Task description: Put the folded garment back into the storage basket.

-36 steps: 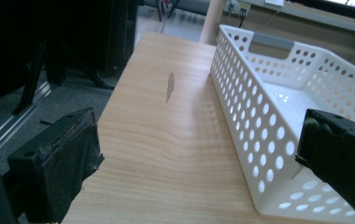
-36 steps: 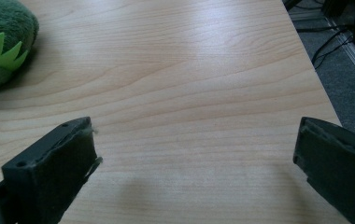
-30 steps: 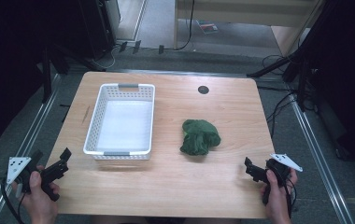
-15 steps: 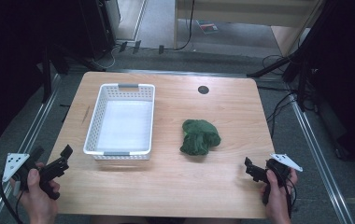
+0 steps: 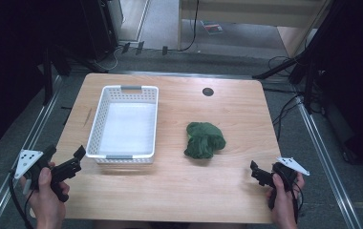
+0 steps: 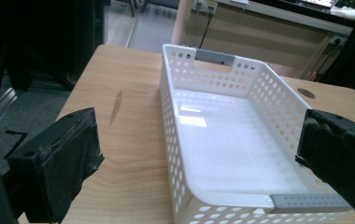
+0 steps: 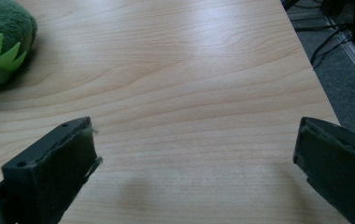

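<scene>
White basket (image 5: 124,125) left of green plush (image 5: 203,140); table (image 5: 227,109) between bare

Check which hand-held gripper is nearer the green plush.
Right. The right hand-held gripper sits at the near right table edge, just right of the green plush. The left hand-held gripper is across the table, by the basket.

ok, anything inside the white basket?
Nothing: the white basket shows only its bare white floor in the high and left gripper views. The near wall hides a strip of floor just behind it.
</scene>
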The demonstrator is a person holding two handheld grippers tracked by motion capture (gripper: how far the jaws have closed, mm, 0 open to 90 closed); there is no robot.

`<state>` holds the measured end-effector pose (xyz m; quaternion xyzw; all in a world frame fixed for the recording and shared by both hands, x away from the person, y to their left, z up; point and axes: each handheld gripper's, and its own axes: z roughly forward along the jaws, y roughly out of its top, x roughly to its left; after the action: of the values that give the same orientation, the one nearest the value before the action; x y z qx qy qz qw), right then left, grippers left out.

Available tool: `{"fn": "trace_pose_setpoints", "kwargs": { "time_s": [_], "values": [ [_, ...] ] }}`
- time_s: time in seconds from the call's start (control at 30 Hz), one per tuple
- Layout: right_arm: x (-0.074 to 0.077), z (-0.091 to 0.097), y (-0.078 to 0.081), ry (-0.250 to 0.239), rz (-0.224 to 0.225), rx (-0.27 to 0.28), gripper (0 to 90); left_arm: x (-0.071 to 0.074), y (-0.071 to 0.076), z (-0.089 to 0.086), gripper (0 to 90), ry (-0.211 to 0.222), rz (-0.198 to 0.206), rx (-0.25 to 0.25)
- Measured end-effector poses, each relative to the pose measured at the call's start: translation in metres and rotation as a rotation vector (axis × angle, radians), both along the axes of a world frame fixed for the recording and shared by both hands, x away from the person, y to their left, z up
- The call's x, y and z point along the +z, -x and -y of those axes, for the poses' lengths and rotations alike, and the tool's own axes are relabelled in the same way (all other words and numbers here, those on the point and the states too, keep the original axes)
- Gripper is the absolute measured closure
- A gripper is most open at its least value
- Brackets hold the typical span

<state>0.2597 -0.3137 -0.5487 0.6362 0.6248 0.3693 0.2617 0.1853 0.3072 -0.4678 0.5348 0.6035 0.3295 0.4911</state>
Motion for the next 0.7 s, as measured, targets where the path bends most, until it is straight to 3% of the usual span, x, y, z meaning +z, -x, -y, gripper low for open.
{"fn": "trace_pose_setpoints", "kwargs": {
  "time_s": [0.7],
  "values": [
    [0.000, 0.000, 0.000, 0.001, 0.004, 0.002, 0.0, 0.020, -0.039, 0.073, 0.0, -0.028, -0.047, -0.162]
  ]
}}
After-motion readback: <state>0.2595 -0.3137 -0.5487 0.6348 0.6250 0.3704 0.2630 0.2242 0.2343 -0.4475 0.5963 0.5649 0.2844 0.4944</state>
